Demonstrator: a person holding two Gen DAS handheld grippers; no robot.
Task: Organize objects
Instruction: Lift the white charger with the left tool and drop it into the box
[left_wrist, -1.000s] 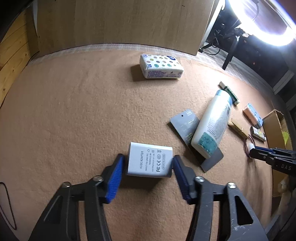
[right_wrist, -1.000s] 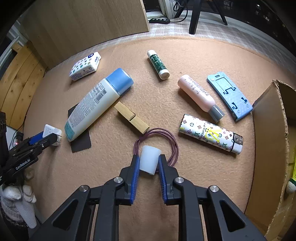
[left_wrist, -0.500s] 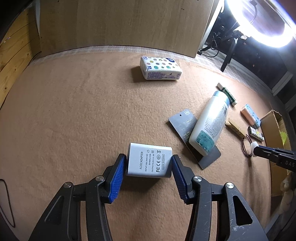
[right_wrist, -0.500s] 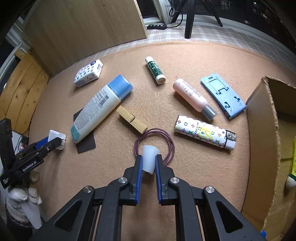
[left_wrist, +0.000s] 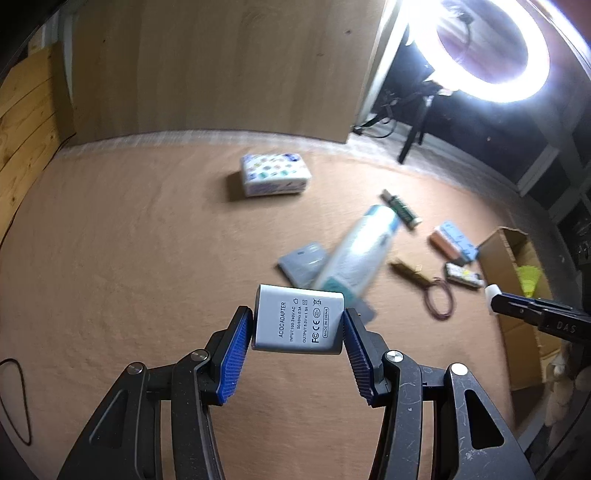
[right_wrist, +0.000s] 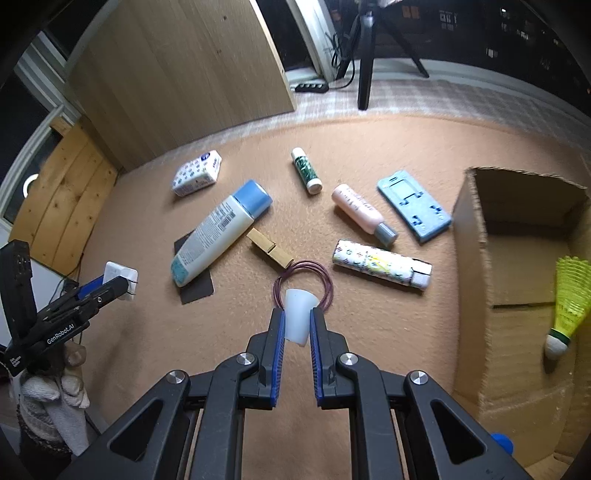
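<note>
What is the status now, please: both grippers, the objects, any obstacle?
Left gripper shut on white adapter. Right gripper shut on white cap. Cardboard box open at right, nothing blocking.

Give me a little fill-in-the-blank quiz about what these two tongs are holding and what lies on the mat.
1. The left tongs grip a white AC/DC ____.
2. The right tongs pinch a small white ____.
3. Inside the cardboard box lies a yellow ____.
4. The white bottle on the mat has a ____ cap.

Missing words: adapter; cup; shuttlecock; blue

Clothespin (right_wrist: 270, 252) between bottle (right_wrist: 218, 232) and wire loop (right_wrist: 303, 281).
</note>
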